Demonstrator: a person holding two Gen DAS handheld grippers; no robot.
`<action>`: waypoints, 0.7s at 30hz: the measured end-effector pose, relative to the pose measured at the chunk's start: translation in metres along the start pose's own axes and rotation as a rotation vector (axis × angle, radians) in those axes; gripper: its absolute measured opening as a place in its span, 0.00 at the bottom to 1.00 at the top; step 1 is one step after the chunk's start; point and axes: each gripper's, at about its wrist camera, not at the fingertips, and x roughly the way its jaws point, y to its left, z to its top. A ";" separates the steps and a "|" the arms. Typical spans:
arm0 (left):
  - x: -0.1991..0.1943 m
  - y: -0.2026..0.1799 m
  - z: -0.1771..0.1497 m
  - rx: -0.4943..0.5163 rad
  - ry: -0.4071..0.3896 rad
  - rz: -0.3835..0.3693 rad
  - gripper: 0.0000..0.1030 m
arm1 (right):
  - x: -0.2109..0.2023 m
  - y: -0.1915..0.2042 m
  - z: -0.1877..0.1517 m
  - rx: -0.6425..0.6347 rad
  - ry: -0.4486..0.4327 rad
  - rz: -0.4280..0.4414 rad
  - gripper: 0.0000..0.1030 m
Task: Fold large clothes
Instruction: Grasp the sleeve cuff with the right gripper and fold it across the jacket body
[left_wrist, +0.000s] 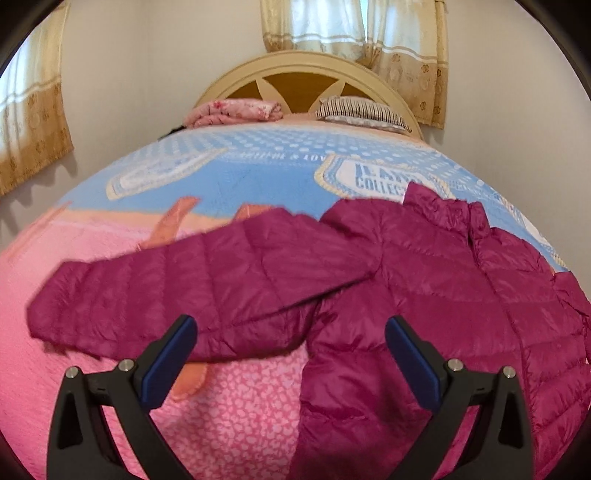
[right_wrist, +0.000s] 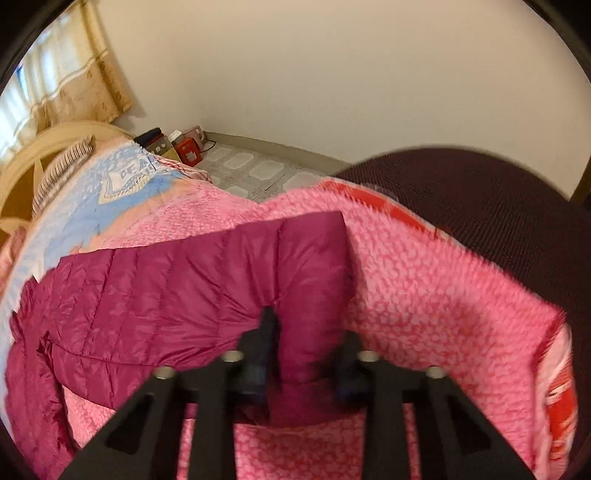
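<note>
Pinching the magenta jacket's (left_wrist: 424, 280) sleeve cuff (right_wrist: 310, 295) in my clenched right jaws so I can fold it inward, I hover my left jaws spread and empty over the jacket lying across the bed's (left_wrist: 92, 258) foot edge.

One magenta quilted puffer jacket (left_wrist: 424, 280), one pink-and-blue patterned blanket (left_wrist: 236, 410), two black two-finger grippers, two pillows, and two gold patterned curtains.
</note>
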 end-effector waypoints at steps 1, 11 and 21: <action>0.006 0.002 -0.005 -0.012 0.018 -0.004 1.00 | -0.010 0.008 0.006 -0.025 -0.024 -0.006 0.15; 0.009 0.018 -0.017 -0.134 0.051 -0.067 1.00 | -0.156 0.207 0.017 -0.391 -0.201 0.320 0.14; 0.015 0.047 -0.024 -0.309 0.062 -0.160 1.00 | -0.149 0.444 -0.120 -0.697 -0.028 0.720 0.14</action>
